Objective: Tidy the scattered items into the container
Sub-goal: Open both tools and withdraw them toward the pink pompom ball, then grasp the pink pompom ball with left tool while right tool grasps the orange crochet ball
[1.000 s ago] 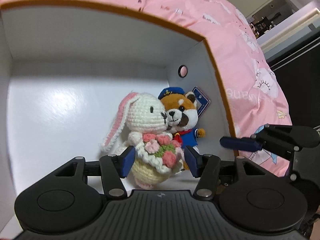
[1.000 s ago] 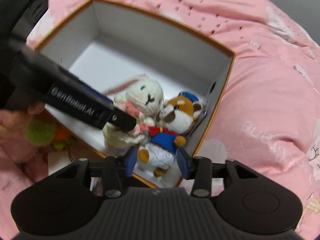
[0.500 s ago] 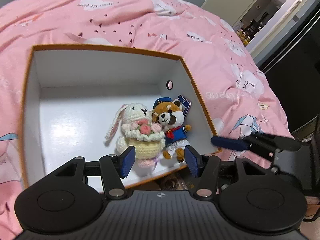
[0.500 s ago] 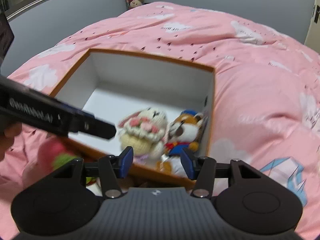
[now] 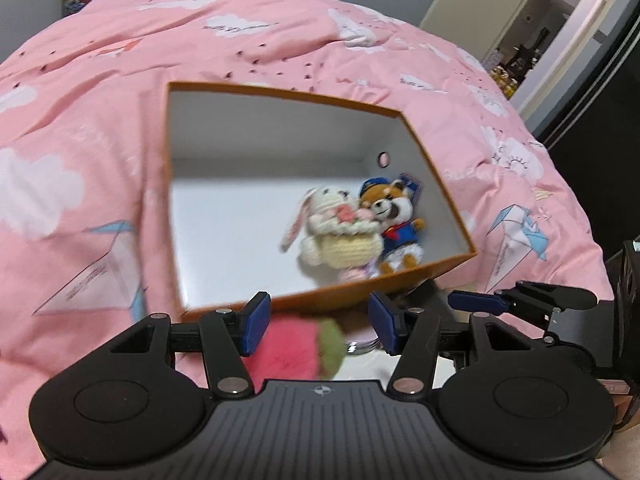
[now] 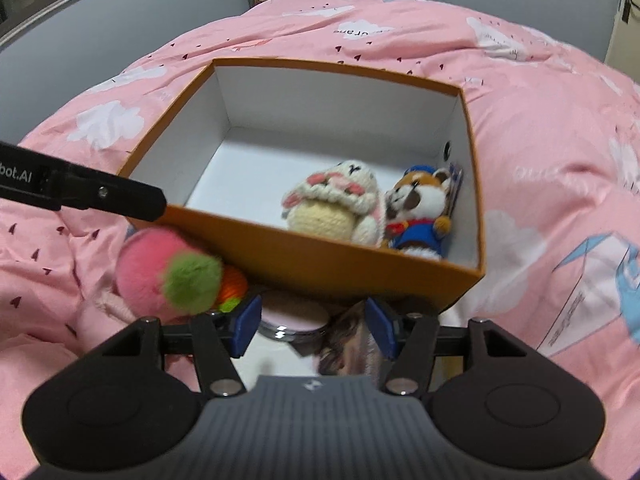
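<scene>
A pink bedspread (image 5: 100,128) printed with white clouds covers the whole scene in both wrist views. On it sits the container, an orange box (image 5: 320,296) with white inner walls, open at the top; in the left wrist view it fills the centre, and in the right wrist view (image 6: 352,264) it runs from about ten o'clock to four o'clock.

Inside the box, at the four o'clock corner of its floor, two soft toys lie pressed side by side. The larger is a cream crocheted rabbit (image 5: 332,236) with long pink-lined ears and pink flowers on its front. Touching it, against the box's side wall, is a smaller brown bear (image 5: 396,224) in a blue cap and blue sailor suit; a dark card shows behind its head.

Outside the box, just beside its near wall, lie the items not yet put away. A fluffy pink ball (image 6: 148,268) with a green tuft lies at about eight o'clock in the right wrist view, with something orange tucked behind it. A round pink compact (image 6: 292,316) and a photo print (image 6: 352,340) lie at six o'clock, under the right gripper.

The left gripper (image 5: 318,324) hangs wide apart over the pink ball, its blue pads clear of it. The right gripper (image 6: 312,326) has its jaws opening, empty, with the compact and print showing below the gap.
</scene>
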`<action>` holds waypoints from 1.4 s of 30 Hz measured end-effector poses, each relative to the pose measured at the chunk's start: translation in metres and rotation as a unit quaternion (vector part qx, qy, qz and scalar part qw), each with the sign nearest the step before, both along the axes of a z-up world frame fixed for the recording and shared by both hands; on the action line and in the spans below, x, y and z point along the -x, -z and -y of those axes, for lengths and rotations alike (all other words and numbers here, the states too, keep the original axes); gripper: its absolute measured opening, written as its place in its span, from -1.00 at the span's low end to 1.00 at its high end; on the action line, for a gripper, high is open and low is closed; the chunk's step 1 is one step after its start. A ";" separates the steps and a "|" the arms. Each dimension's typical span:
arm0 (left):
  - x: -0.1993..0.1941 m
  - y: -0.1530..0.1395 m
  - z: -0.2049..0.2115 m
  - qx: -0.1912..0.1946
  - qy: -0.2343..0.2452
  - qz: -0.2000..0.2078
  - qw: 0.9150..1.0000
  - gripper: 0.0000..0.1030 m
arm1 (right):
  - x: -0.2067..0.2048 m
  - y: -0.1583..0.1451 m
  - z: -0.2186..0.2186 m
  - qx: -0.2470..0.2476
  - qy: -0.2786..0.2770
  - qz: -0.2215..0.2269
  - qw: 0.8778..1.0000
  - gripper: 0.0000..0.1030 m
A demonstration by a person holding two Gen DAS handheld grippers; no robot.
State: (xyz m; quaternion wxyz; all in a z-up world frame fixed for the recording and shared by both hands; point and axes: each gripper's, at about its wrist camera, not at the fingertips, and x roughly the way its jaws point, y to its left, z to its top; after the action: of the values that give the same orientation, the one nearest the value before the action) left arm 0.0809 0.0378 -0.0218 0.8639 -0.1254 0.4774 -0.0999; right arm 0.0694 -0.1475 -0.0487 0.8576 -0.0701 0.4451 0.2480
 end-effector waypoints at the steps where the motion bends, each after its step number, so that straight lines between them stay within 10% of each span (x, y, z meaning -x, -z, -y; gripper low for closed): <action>1: 0.003 0.000 -0.002 -0.002 0.001 -0.001 1.000 0.23 | 0.003 0.002 0.000 -0.007 0.001 -0.005 1.000 0.20; 11: 0.039 0.024 -0.001 -0.104 0.018 -0.016 0.994 0.23 | 0.018 0.020 -0.017 -0.027 -0.029 -0.040 0.998 0.17; 25: 0.031 0.049 0.020 -0.133 0.045 0.021 0.990 0.39 | -0.007 0.038 -0.042 0.010 -0.112 -0.037 0.993 0.04; 36: 0.002 0.081 0.015 -0.083 0.033 -0.026 0.996 0.38 | -0.017 0.053 -0.065 0.055 -0.218 -0.003 0.974 -0.09; 42: 0.001 0.080 0.003 -0.062 0.017 -0.037 0.997 0.04 | -0.019 0.056 -0.080 0.056 -0.261 0.013 0.964 -0.17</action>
State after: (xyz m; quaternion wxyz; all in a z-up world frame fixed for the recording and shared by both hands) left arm 0.0803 0.0346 -0.1021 0.8501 -0.0677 0.5160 -0.0800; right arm 0.0880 -0.0672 -0.1051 0.7635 -0.2351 0.4137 0.4366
